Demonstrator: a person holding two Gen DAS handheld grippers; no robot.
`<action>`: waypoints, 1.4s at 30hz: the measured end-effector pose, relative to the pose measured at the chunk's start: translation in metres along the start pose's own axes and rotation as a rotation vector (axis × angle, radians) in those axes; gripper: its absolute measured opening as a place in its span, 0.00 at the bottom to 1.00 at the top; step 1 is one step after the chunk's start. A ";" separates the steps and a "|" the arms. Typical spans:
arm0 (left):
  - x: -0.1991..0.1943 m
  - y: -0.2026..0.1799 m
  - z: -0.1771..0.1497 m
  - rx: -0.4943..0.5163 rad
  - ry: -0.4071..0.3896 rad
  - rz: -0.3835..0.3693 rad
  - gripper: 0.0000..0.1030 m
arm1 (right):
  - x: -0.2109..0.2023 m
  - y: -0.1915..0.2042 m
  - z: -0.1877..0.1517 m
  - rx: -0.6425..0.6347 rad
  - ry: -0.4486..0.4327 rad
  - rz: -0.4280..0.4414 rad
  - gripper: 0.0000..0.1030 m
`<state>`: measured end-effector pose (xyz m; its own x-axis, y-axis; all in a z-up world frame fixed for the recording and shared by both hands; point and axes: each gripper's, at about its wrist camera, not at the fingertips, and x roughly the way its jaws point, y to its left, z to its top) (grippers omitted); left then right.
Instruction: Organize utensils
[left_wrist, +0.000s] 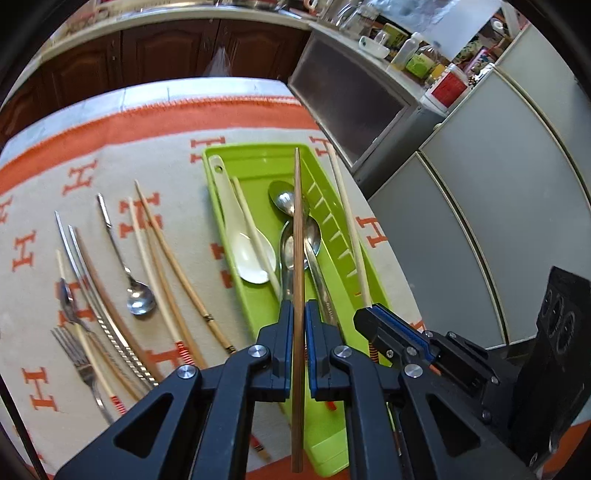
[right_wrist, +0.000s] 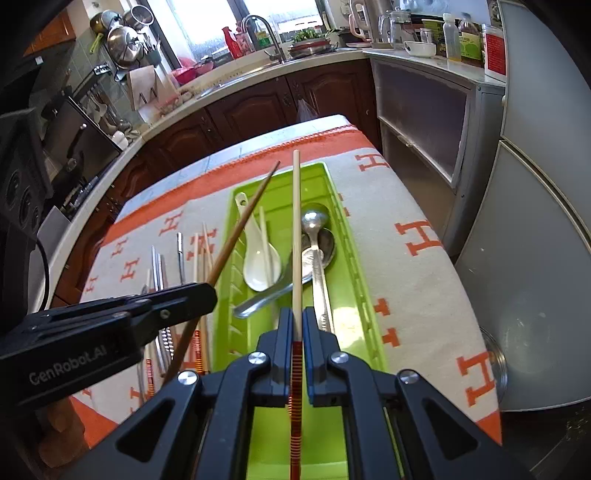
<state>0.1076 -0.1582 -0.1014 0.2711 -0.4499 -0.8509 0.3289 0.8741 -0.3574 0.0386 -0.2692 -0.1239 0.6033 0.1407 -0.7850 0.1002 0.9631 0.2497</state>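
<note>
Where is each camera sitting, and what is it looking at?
Left wrist view: rides the left gripper, looking down its brown chopstick at the green tray; the right gripper shows too.
Right wrist view: rides the right gripper, looking down its pale chopstick; the left gripper shows.
Both share tray and white spoon.

Tray (right_wrist: 334, 192) centre crowded by spoons (right_wrist: 314, 236) and ladle (right_wrist: 258, 266); bare cloth (right_wrist: 413, 295) at frame right open; lower left blocked by left gripper (right_wrist: 207, 295).
</note>
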 end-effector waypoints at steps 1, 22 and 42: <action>0.005 0.000 0.001 -0.009 0.008 -0.003 0.04 | 0.001 0.001 0.000 -0.007 -0.002 -0.007 0.05; -0.016 -0.001 -0.010 0.054 -0.034 0.064 0.35 | 0.003 -0.009 0.001 0.024 0.004 -0.018 0.06; -0.061 0.029 -0.028 0.048 -0.143 0.163 0.56 | -0.010 0.010 -0.003 0.034 -0.016 0.014 0.06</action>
<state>0.0755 -0.1005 -0.0709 0.4488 -0.3282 -0.8311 0.3125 0.9290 -0.1982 0.0313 -0.2603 -0.1149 0.6175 0.1497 -0.7722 0.1186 0.9528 0.2795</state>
